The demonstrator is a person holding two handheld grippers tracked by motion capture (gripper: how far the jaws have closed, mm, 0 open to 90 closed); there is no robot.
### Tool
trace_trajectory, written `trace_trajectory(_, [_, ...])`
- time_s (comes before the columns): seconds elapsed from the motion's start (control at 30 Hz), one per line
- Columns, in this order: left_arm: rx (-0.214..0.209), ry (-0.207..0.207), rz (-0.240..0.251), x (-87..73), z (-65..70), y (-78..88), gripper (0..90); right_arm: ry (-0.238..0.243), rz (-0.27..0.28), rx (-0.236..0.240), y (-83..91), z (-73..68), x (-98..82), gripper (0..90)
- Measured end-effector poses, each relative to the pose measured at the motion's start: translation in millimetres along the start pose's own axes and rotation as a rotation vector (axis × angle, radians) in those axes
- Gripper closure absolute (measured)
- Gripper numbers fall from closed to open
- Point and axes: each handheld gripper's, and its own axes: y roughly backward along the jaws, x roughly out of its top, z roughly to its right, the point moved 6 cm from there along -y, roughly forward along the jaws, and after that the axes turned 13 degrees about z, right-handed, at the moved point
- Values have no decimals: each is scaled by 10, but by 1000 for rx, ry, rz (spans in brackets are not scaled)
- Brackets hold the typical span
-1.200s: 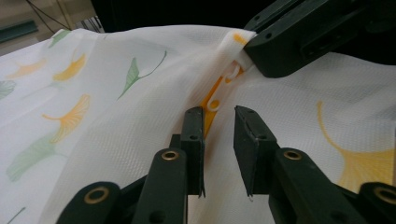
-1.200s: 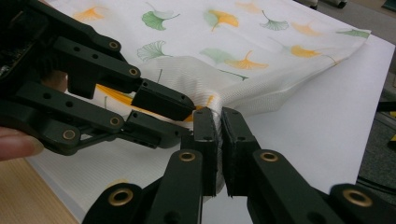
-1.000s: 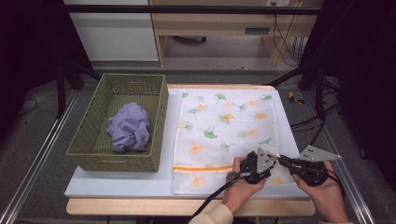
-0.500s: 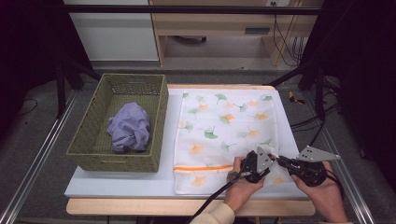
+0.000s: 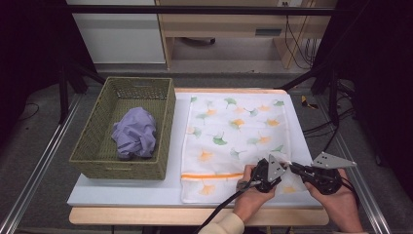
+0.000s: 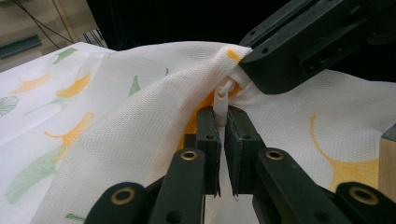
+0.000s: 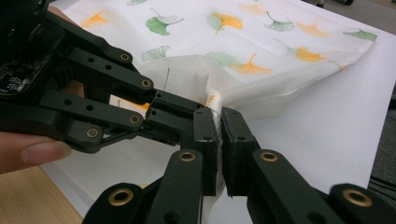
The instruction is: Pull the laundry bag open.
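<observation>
My left gripper (image 6: 222,122) has just been closing and now pinches the white zipper pull (image 6: 223,99) of the mesh laundry bag (image 5: 234,141). My right gripper (image 7: 218,122) is clenched on the bag's fabric just beside it. Both meet at the lower right of the high view, over the bag's near corner on the table (image 5: 126,192). At left stands a basket (image 5: 92,156) holding a purple cloth (image 5: 135,132).
</observation>
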Motion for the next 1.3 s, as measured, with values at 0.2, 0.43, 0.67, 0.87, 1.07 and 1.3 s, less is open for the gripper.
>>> trace_trajectory(0.2, [6, -10, 13, -28, 9, -34, 771, 5, -10, 2, -16, -20, -5, 856])
trace_trajectory(0.43, [9, 1, 23, -47, -1, -45, 731, -1, -13, 7, -19, -16, -19, 856])
trace_trajectory(0.67, [4, 25, 24, -44, -2, -50, 826, -5, -7, 14, -18, -19, -21, 857])
trace_trajectory(0.87, [5, 7, 17, -37, 17, -43, 834, -13, -9, 7, -14, -3, -31, 856])
trace_trajectory(1.07, [-6, 11, 10, -51, 26, -43, 835, -20, -11, -4, -9, 26, -46, 856])
trace_trajectory(1.3, [-2, 24, 14, -52, 22, -48, 832, -16, -16, 5, -17, 7, -49, 856])
